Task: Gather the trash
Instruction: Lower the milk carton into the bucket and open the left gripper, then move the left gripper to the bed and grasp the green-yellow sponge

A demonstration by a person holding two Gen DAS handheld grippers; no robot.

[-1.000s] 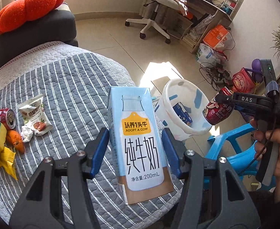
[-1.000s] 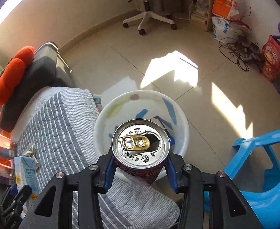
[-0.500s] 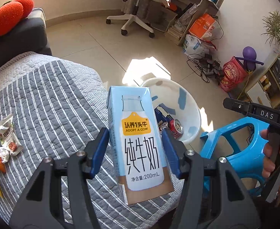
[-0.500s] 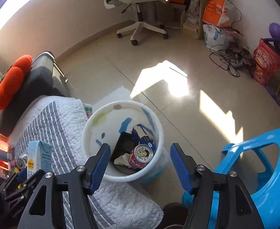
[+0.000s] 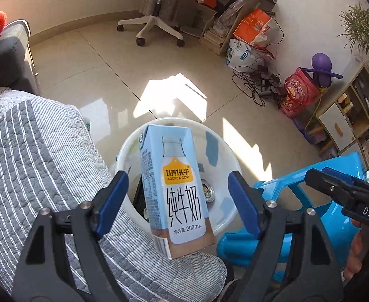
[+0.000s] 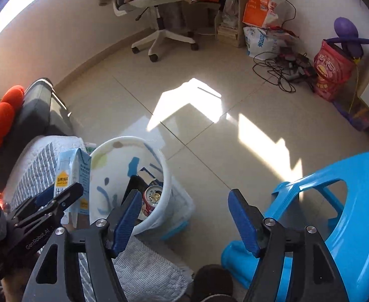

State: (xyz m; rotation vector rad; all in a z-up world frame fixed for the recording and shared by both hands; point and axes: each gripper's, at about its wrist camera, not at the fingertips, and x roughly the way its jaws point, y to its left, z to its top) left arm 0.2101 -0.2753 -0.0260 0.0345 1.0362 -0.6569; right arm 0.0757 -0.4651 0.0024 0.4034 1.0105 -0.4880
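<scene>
A light-blue 200 mL milk carton [image 5: 178,188] hangs over the white trash bucket [image 5: 224,156]. My left gripper [image 5: 178,201] has its jaws spread wide; neither blue pad touches the carton. The carton also shows in the right wrist view [image 6: 71,176] beside the bucket [image 6: 164,173], with the left gripper [image 6: 56,196] under it. A red can [image 6: 151,198] lies in the bucket among other trash. My right gripper [image 6: 184,216] is open and empty, above the floor between bucket and stool.
A blue plastic stool [image 6: 335,201] stands right of the bucket. The grey striped quilt [image 5: 33,163] covers the surface on the left. An office chair [image 5: 156,7], bags and cables [image 5: 260,80] lie across the tiled floor.
My left gripper moved over the bucket and its jaws opened off the carton. My right gripper let the red can fall into the bucket and drew back to the right.
</scene>
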